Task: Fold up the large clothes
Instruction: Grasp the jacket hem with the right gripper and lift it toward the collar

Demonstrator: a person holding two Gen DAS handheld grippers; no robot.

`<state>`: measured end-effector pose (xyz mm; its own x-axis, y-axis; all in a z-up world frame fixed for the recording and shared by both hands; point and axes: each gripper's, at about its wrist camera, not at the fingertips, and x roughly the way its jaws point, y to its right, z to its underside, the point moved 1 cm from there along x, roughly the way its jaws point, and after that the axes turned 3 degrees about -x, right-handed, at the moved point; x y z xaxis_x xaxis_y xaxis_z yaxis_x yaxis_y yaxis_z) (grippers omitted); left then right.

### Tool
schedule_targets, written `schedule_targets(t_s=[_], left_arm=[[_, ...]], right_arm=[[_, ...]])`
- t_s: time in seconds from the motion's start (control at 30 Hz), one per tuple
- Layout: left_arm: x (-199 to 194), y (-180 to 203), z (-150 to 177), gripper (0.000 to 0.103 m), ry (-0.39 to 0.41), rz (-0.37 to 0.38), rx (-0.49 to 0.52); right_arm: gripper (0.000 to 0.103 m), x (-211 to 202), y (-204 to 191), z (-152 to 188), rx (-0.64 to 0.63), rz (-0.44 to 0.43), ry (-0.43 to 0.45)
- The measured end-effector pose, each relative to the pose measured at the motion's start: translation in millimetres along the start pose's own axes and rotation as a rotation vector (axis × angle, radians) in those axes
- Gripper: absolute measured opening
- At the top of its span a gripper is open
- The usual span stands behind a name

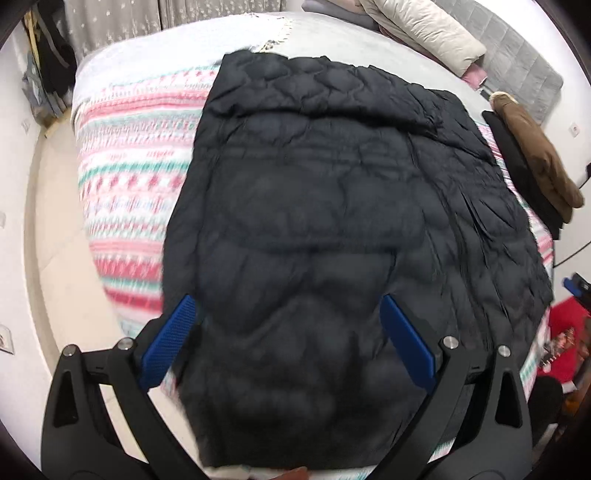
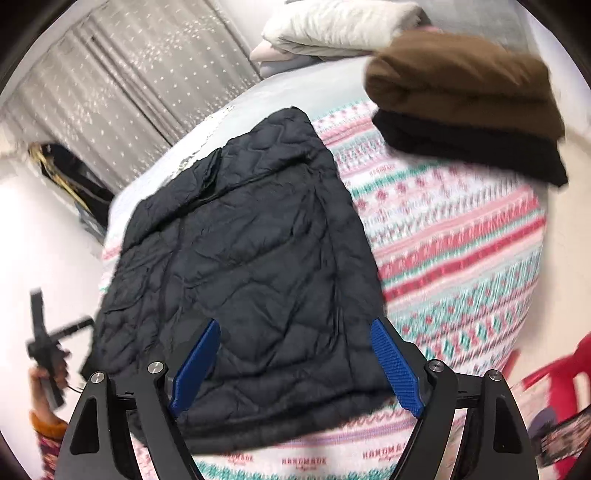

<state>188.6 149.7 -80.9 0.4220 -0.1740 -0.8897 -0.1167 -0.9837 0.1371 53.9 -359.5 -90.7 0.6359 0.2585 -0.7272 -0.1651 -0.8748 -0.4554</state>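
Observation:
A black quilted jacket [image 1: 314,221] lies folded into a rough rectangle on a bed, with a flap turned over its far end. My left gripper [image 1: 287,301] hovers open above the jacket's near half, blue pads wide apart and nothing between them. In the right wrist view the same jacket [image 2: 240,251] runs away from me. My right gripper [image 2: 295,324] stands open over its near right part, above the cloth. At that view's left edge a hand [image 2: 48,373] holds the other tool beside the bed.
A pink, white and green patterned blanket [image 2: 461,258] covers the bed. A folded brown garment on a black one [image 2: 461,92] sits at the far right. Cream bedding [image 2: 332,29] lies by the headboard. A red stool [image 2: 554,376] stands at the right, a curtain [image 2: 129,85] behind.

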Motion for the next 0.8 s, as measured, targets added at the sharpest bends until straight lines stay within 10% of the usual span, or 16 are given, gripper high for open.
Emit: schedule_targets(t_s=[0.47,0.7,0.8], left_arm=[[22,-77,58,0.100,-0.084,0.232,-0.275],[19,-43,74,0.081,-0.049,0.133,-0.166],[9,-36,77,0.049,-0.024,0.127,-0.155]], right_arm=[[0.085,42,52,26,0.205,-0.067,-0.093],[0.083,52,60,26,0.250,-0.117,-0.112],[0.044,57,53,26,0.239,-0.163,-0.132]])
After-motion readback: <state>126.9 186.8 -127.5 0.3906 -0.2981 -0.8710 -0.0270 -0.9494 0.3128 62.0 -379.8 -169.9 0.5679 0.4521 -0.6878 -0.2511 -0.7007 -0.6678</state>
